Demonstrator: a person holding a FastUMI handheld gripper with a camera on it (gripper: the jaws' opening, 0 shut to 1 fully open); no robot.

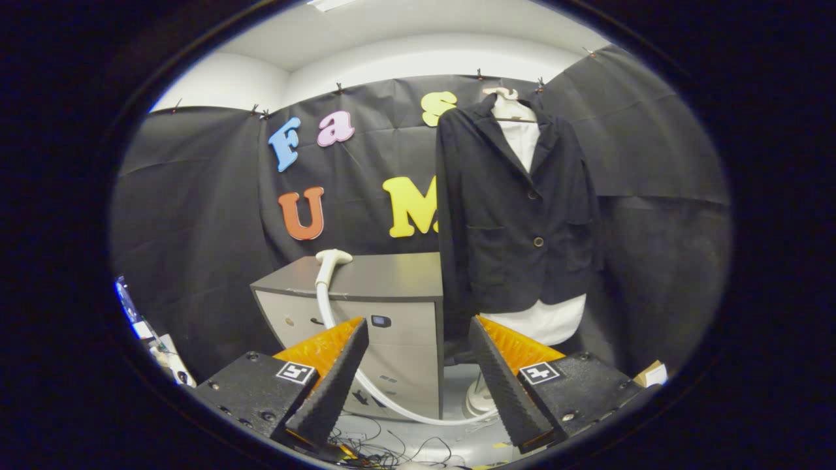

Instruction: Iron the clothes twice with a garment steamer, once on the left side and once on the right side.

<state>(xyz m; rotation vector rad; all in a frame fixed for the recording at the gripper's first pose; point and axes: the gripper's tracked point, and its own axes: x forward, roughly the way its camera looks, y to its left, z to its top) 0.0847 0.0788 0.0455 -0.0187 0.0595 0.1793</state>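
— Dark cloth is seen on the jacket (pixel 516 215), is it not? Where is it hung?

— It is hung on a hanger (pixel 506 104) against the booth's wall, beyond the claw (pixel 418 365) and a little to the right of it. A white shirt (pixel 545 320) is worn under it, and its hem is seen below the jacket's edge.

— And the steamer head (pixel 332 259)?

— It is laid on top of a grey cabinet (pixel 392 294), just beside the jacket, to the left. A pale hose (pixel 366 385) is led from it down the cabinet's front, past the left finger, and across to a white base (pixel 480 398) on the floor.

— How is the claw held?

— It is held wide open, with nothing gripped; the cabinet's front is seen between its fingers. Loose cables (pixel 385 447) are scattered on the floor below.
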